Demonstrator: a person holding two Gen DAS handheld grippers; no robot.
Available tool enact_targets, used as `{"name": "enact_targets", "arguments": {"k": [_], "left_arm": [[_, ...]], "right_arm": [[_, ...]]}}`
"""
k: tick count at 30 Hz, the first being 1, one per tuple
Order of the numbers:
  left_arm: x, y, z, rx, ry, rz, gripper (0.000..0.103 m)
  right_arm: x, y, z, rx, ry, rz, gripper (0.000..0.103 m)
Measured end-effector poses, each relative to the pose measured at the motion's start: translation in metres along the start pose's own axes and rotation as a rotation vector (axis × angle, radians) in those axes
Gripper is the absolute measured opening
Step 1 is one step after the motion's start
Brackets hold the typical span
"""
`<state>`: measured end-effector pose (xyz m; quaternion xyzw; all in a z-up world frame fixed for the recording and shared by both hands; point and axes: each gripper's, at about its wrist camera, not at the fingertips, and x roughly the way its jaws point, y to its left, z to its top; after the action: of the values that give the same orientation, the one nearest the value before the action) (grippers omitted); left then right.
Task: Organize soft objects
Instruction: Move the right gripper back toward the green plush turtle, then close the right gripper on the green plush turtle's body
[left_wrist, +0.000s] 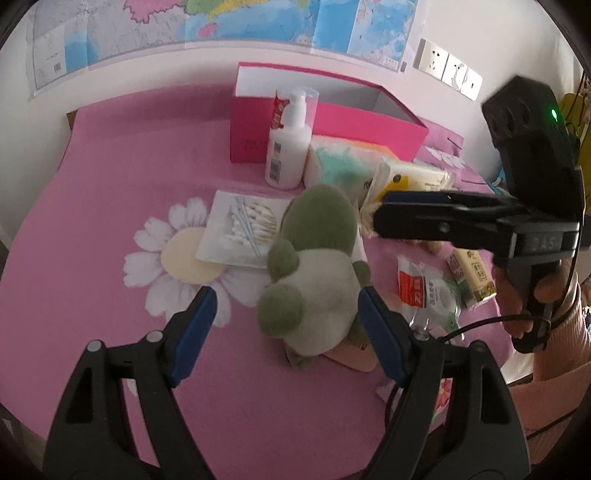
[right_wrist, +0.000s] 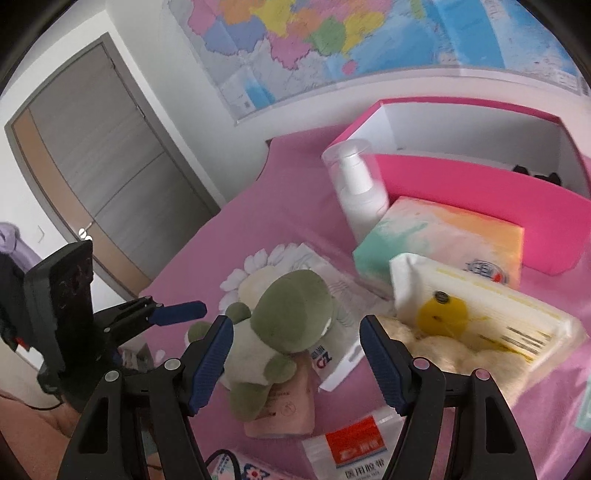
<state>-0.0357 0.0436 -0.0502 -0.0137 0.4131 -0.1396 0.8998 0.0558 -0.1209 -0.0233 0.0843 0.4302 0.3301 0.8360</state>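
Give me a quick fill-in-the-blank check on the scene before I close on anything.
1. The plush toy between the left gripper fingers is mostly ____ in colour.
2. The pump bottle stands in front of the open ____ box.
3. The right gripper jaws are ____.
4. The cotton swabs lie in a clear ____.

Missing words: green; pink; open; bag

One plush turtle (left_wrist: 314, 266), one pump bottle (left_wrist: 288, 147), one pink box (left_wrist: 369, 125), two tissue packs (right_wrist: 443, 236).
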Motion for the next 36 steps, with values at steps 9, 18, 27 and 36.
{"name": "enact_targets", "arguments": {"k": [9,18,27,36], "left_arm": [[0.008,0.006,-0.011,-0.025,0.053,-0.051,0.08],[0.014,0.005,-0.015,-0.03,0.088,-0.132,0.053],[0.018,0.005,-0.01,-0.061,0.106,-0.193,0.043],[0.021,-0.012,-0.002,-0.024,0.102,-0.183,0.043]], "right_arm": [[0.035,0.004,0.015,-0.019,0.049,-0.012,0.073],[0.051,-0.002,0.019,-0.003,0.074,-0.002,0.056],[0.033,-0.013,0.009,0.047,0.035,0.008,0.051],[-0.005,-0.02,-0.005,0.077,-0.04,-0.038,0.051]]}}
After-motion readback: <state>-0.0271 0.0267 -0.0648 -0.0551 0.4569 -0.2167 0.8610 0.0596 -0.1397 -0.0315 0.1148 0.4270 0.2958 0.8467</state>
